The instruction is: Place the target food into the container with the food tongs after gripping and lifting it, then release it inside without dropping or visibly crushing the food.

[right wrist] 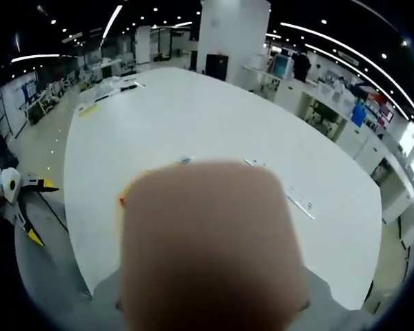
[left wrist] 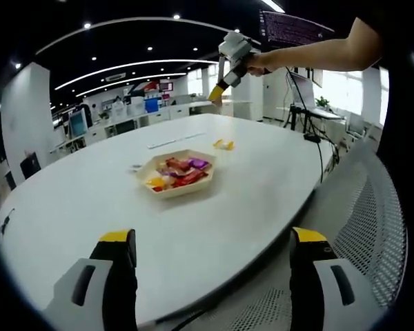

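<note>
My left hand-held gripper (left wrist: 210,265) hangs wide open, empty, short of the tray (left wrist: 177,175); right hand-held gripper (left wrist: 228,65) high beyond it, grip unreadable. I bring both down slowly.

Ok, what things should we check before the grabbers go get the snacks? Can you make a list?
1. Snack tray on the white table, nothing on top of it: ok.
2. Left gripper jaws apart, holding nothing: ok.
3. Right gripper near the tray: not ok, held high above the far end of the table.
4. Right gripper view unblocked: not ok, a blurry pale shape covers its middle.
5. Food tongs found: cannot tell.
</note>
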`<state>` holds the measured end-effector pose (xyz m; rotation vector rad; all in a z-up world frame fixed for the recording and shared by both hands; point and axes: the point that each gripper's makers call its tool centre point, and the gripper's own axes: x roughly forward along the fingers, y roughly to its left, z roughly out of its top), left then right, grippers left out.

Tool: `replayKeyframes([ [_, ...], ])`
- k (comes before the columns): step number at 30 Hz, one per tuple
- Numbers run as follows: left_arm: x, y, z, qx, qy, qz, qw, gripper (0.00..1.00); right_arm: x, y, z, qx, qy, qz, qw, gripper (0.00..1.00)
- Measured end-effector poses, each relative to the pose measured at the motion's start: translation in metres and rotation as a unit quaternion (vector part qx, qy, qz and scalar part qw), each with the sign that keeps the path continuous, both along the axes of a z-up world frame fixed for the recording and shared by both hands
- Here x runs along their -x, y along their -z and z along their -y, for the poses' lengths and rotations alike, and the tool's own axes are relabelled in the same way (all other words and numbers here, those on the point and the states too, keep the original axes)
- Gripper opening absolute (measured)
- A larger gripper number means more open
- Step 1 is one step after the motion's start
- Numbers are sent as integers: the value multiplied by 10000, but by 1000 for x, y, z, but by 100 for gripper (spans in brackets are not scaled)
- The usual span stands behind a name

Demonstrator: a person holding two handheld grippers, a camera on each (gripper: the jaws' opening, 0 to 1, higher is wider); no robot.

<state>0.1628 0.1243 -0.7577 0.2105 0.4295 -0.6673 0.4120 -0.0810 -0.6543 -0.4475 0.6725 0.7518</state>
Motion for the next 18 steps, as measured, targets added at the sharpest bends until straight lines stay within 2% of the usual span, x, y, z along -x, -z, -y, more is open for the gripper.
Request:
replayKeyframes([
  [13, 0, -3, 0, 37, -12, 72, 10000, 89, 0, -1, -46, -106, -339, -6, 9994, 22],
  [18, -1, -3, 0, 39, -36, 92, 9999, 89, -6, -3, -61, -140, -476, -10, 9988, 22],
])
